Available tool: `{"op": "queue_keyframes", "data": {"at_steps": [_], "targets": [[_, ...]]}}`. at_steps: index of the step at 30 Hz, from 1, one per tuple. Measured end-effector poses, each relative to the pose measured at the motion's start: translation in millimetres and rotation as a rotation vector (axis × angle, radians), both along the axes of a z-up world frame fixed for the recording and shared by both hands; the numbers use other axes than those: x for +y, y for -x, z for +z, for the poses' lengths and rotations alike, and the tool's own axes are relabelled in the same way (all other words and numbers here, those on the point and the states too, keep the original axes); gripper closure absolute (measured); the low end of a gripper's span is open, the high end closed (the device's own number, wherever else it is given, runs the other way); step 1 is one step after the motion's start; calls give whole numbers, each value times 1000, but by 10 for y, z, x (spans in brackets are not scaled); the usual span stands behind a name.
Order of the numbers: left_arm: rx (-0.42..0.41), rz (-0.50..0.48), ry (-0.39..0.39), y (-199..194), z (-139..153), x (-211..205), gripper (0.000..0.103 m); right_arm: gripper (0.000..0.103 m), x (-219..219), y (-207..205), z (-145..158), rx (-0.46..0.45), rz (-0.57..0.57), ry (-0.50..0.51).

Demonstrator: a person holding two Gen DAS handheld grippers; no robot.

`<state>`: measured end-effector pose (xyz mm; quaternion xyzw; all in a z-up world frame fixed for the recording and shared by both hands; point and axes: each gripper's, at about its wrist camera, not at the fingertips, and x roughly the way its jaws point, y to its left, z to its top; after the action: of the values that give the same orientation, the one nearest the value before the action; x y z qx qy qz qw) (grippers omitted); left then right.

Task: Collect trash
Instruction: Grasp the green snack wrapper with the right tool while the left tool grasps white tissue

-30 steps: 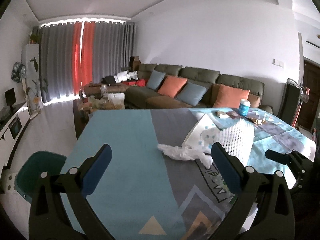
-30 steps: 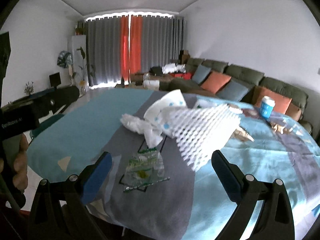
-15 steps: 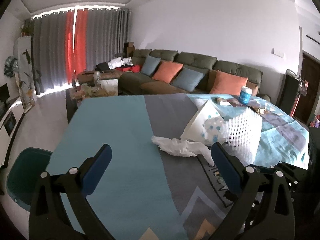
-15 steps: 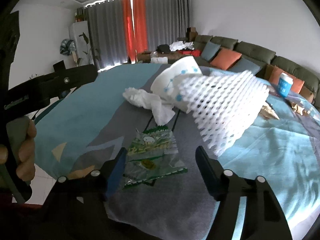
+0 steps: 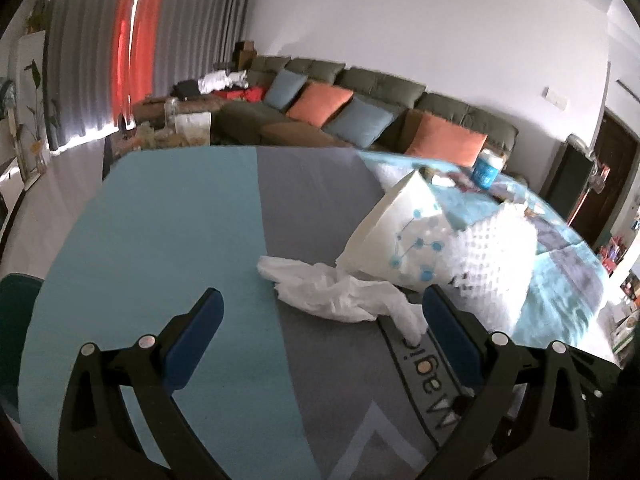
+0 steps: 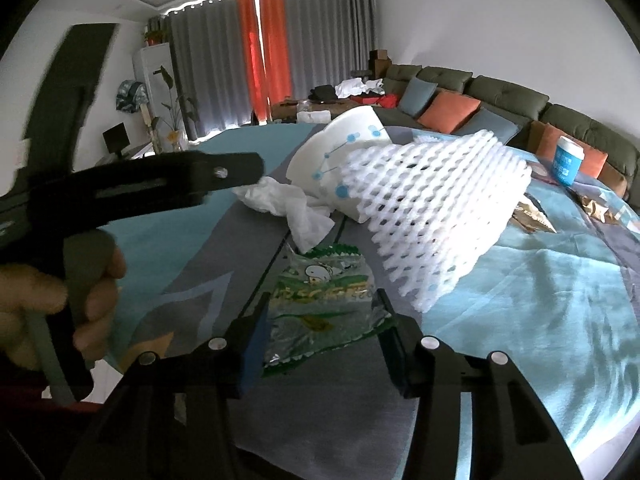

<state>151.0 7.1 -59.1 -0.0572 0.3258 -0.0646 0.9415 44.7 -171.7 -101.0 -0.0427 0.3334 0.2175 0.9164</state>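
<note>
A green and clear snack wrapper lies on the tablecloth between the fingers of my right gripper, whose jaws have narrowed around it and touch its edges. Behind it lie a crumpled white tissue, a tipped white paper cup and a white foam net sleeve. My left gripper is open and empty, just short of the tissue, with the cup and foam net to its right.
A blue cup and brown wrappers lie farther right on the table. The person's hand holding the left gripper fills the left of the right wrist view. A sofa with cushions stands behind the table.
My right gripper came down and forward over the snack wrapper and its jaws narrowed around it. My left gripper moved closer to the tissue and stayed open.
</note>
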Motion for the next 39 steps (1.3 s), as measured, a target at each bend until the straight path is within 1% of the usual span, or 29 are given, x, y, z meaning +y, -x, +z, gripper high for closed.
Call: {"op": "queue_keyframes", "data": {"at_steps": [4,7,9,11,12,13,16,17,18,19,20,23,27,34,39], "targets": [[51,-30,-4,-143,-86,-67,6,55,-23,11,35,-9,-5,-3],[80,-51,20,-241,-113,-81,13,55,-32,13,41,-6,-3,-7],[99,-57,21,-318,-133,-109,20,55,-29,23,41,-7,-1,-5],[114,-65,29,-369,-155,-122,32,55,-42,6,55,-11,2,-5],[129,-66,25,-411,-176,-130,36,55,-38,10,64,-15,2,-5],[140,-68,26,-418,-198,-135,44,55,-40,14,73,-18,2,-4],[148,-67,23,-433,-227,-155,63,55,-46,18,78,-22,-3,-8],[147,-67,22,-431,-230,-159,74,55,-50,16,80,-24,-4,-8],[150,-68,19,-426,-241,-164,81,55,-49,17,85,-25,-5,-8],[151,-65,15,-404,-252,-154,87,55,-46,20,91,-27,-5,-9],[151,-66,18,-394,-254,-145,89,55,-48,16,97,-30,-3,-9],[145,-64,43,-355,-239,-99,92,55,-36,17,106,-36,1,-7],[117,-47,77,-213,-148,24,92,55,-36,5,160,-55,6,-9],[32,14,105,175,136,358,92,55,78,14,303,-99,52,-18],[-43,86,102,453,358,634,92,55,225,25,429,-140,91,-36]]}}
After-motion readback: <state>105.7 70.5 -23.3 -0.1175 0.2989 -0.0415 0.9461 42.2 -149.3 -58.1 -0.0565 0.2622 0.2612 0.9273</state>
